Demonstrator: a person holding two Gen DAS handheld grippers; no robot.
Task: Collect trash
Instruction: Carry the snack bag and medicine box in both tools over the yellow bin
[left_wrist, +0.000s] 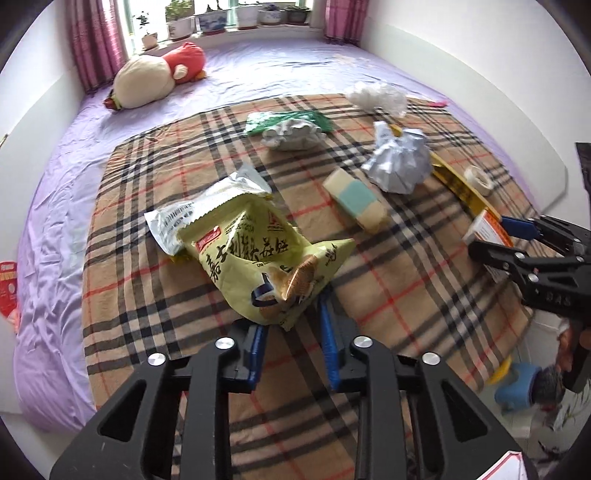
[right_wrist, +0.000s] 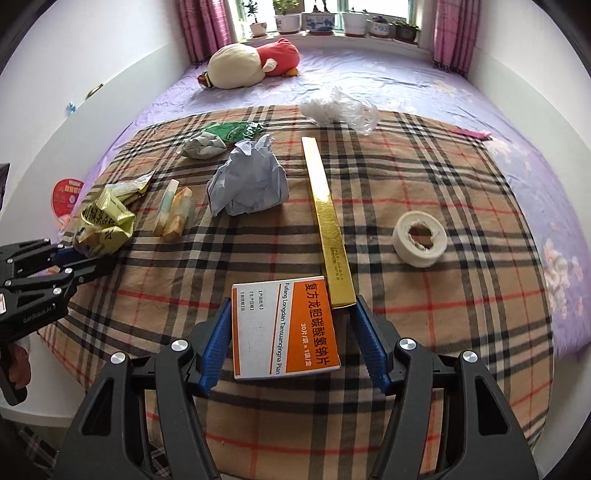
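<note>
Trash: snack bag (left_wrist: 258, 254), frame centre, its lower end between your left gripper (left_wrist: 293, 325)'s parted fingers; medicine box (right_wrist: 282, 326), lower centre, between your right gripper (right_wrist: 290, 332)'s spread fingers, ungripped

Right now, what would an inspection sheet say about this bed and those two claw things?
Surface: plaid blanket over a purple sheet.
Job's things: yellow snack bag, medicine box, gold box, crumpled paper, tape roll, clear plastic, green wrapper, two-tone block.
Clutter: plush toy, red disc.
Grippers: left gripper open at the bag's corner; right gripper open around the medicine box.
Cables: nothing seen.
Surroundings: potted plants, pink curtains.
</note>
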